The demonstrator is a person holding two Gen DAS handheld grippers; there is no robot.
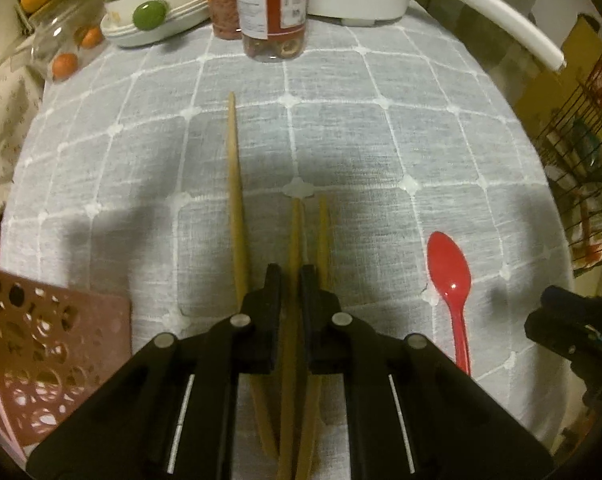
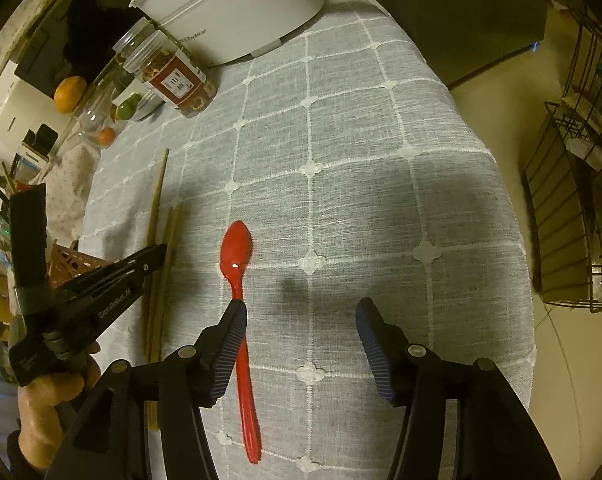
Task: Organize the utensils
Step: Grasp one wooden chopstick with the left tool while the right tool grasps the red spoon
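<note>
The left gripper [image 1: 291, 280] seems clenched on a slender wooden chopstick [image 1: 295, 236] running six-to-twelve. The released right gripper [image 2: 301, 320] hovers nearer the red plastic spoon [image 2: 237, 276], lying at its ten o'clock.

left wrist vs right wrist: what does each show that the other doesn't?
Only left wrist: the left hand-held gripper shut on a chopstick, and the pink perforated basket's wall up close.

Only right wrist: the right hand-held gripper open over the red spoon's handle, the hand holding the left one, and the floor.

Both: red spoon, chopsticks, jar, checked tablecloth.
</note>
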